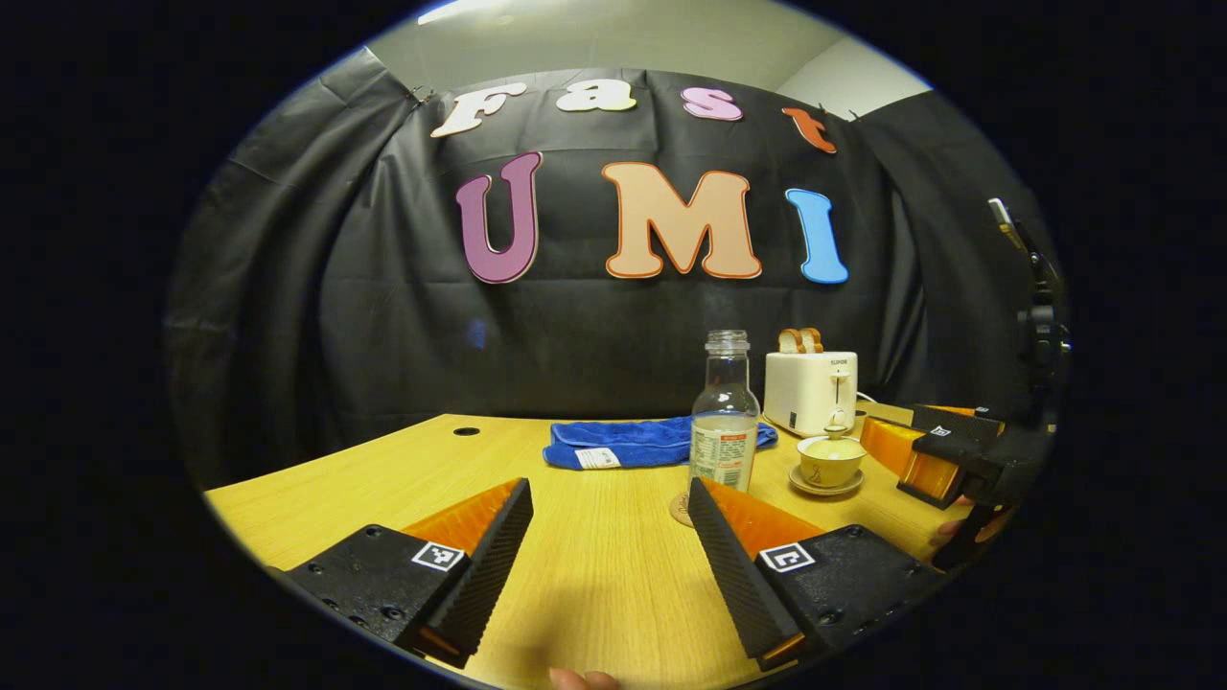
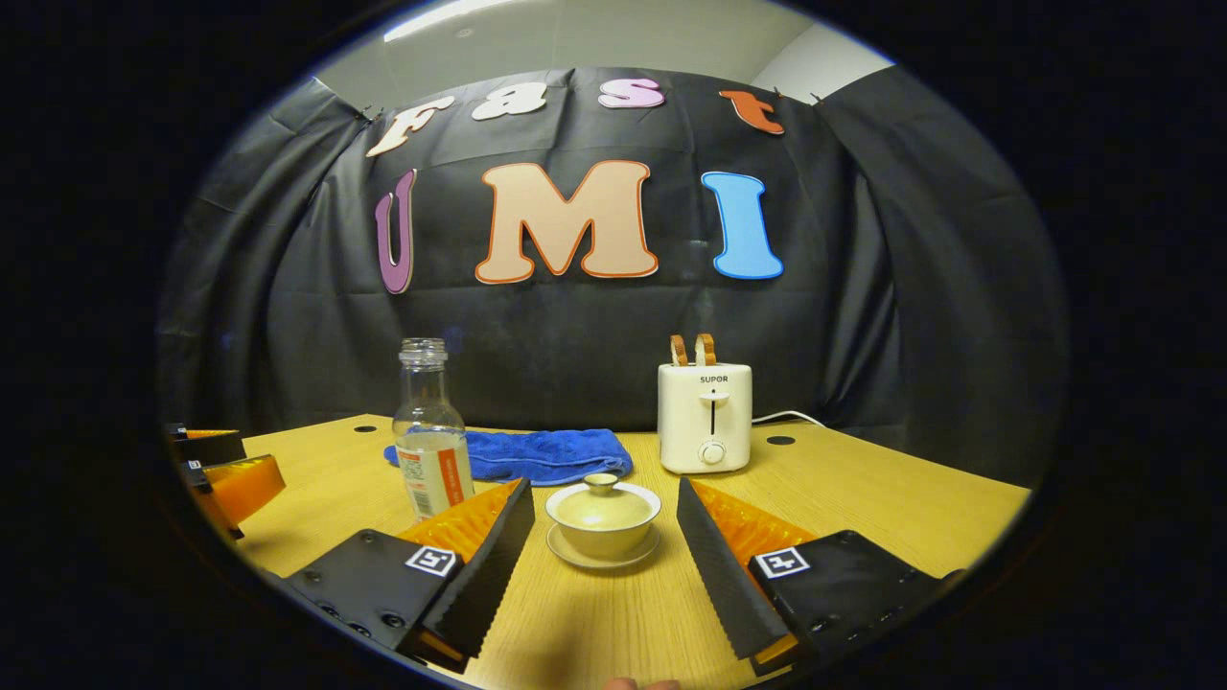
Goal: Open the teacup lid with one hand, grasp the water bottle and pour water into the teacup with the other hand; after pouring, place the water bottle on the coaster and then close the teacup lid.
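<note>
Water (image 1: 722, 443) sits low in uncapped bottle (image 2: 428, 431).

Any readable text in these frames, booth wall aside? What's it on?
"SUPOR": front of the toaster.
Water bottle label: print too small to read.
Tag on the blue towel: blurred, unreadable.
Square markers on both grippers: patterns, no words.
</note>
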Demonstrator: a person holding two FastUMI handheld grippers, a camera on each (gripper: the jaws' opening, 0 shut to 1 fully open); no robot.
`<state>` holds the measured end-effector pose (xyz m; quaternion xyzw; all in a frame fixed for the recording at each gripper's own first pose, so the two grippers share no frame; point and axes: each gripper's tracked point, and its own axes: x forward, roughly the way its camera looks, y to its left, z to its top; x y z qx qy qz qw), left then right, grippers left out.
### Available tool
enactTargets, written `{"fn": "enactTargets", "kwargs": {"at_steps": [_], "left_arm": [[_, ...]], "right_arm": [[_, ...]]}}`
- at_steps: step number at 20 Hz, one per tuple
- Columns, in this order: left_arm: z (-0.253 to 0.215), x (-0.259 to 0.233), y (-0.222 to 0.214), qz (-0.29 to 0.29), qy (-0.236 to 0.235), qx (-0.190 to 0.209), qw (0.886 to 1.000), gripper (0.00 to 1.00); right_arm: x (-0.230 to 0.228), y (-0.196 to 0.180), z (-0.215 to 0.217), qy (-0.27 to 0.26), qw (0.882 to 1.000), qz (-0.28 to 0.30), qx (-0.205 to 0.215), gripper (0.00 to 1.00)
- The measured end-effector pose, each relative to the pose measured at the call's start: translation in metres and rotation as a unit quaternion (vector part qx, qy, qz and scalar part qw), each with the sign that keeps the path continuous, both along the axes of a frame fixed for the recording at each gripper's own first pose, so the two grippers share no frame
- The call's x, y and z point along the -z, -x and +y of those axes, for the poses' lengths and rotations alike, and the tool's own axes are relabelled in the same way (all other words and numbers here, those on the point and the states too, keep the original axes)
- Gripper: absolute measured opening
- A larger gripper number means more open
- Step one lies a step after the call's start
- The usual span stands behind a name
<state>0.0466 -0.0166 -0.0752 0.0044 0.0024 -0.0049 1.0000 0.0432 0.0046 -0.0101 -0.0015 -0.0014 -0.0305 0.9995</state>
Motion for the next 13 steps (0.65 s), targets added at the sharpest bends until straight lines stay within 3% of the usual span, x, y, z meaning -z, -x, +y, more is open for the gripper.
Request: {"fn": "enactTargets", "kwargs": {"at_steps": [3,4,5,10,12,13], "left_arm": [[-0.014,0.0,0.012,0.001,0.0,0.011,1.0,0.95],[-0.018,-0.001,0.017,-0.001,0.001,0.014,1.0,0.95],[-0.021,-0.001,0.021,0.0,0.001,0.013,1.0,0.95],[-0.03,-0.001,0.037,0.001,0.0,0.001,1.0,0.96],[-0.033,0.0,0.041,0.002,0.0,-0.002,1.0,0.95],[-0.036,-0.001,0.042,0.002,0.0,-0.002,1.0,0.95]], "right_arm": [[-0.001,0.024,0.016,0.0,1.0,0.001,-0.018,0.96],[-0.001,0.032,0.017,0.0,1.0,0.0,-0.02,0.92],[-0.002,0.039,0.02,0.0,1.0,0.002,-0.023,0.96],[-0.004,0.069,0.023,0.0,1.0,0.002,-0.027,0.92],[-0.003,0.077,0.022,0.0,1.0,0.003,-0.028,0.96],[-0.004,0.079,0.022,0.0,1.0,0.002,-0.029,0.92]]}}
